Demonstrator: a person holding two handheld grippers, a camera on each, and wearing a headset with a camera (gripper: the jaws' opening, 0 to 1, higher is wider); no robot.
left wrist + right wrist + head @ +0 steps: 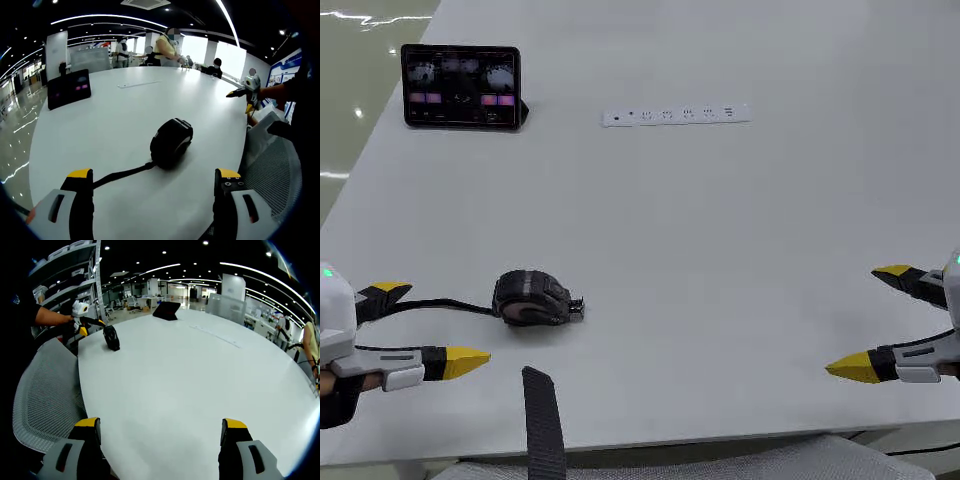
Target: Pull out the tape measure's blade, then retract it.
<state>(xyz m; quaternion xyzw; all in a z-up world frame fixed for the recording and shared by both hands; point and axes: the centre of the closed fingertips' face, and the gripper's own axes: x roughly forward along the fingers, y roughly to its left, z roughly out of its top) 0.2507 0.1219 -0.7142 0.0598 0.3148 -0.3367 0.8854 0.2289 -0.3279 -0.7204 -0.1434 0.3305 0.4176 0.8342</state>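
A black, rounded tape measure (532, 298) lies on the white surface (720, 230), near the front edge and well to the left. It is found just ahead of the left tongs (435, 322), whose yellow-tipped jaws are spread wide and hold nothing. In the left gripper view the case (171, 141) is framed between those jaws, a little beyond their tips and untouched. A thin black wrist strap (445, 303) is trailed from the case back toward one jaw of the left tongs.

The right tongs (860, 320) are held well apart from the case, across a bare stretch of the surface, with jaws likewise parted and empty. In the right gripper view the tape measure (111, 337) is seen far off, beside the other tongs.

The case is laid with its long axis running left to right, strap end leftward. A small dark projection at its right end is judged to be the blade's hook, though it is too small to be confirmed. The body is therefore best steadied by the nearer left tongs, and the hook approached from the right.
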